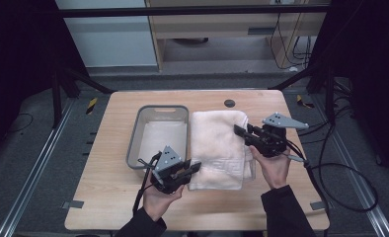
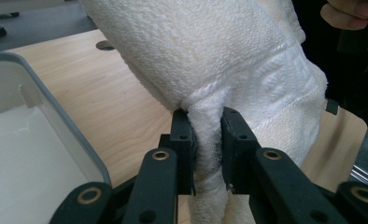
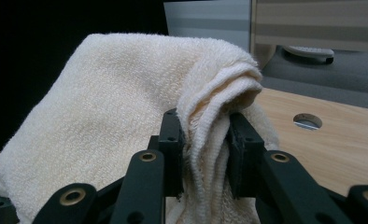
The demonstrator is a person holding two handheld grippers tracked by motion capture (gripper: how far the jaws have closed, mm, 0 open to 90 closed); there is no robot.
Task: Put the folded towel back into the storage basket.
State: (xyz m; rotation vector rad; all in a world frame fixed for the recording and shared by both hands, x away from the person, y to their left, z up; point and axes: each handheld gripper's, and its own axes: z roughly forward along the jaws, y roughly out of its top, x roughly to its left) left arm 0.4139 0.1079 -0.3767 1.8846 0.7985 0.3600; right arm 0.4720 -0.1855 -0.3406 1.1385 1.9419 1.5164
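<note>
A cream folded towel (image 1: 216, 148) hangs just above the middle of the wooden table (image 1: 108, 197), held at two corners. My left gripper (image 1: 195, 167) is shut on its near left corner; the bunched terry cloth of the towel (image 2: 247, 60) sits squeezed between the black jaws of the left gripper (image 2: 207, 140). My right gripper (image 1: 241, 132) is shut on the far right edge, where several folded layers of the towel (image 3: 126, 102) are pinched in the right gripper (image 3: 205, 149).
A grey plastic bin (image 1: 133, 148) stands on the table left of the towel, with something pale and flat inside it. A round cable hole (image 1: 229, 103) sits near the table's far edge. Black cables (image 1: 340, 173) trail off the right side.
</note>
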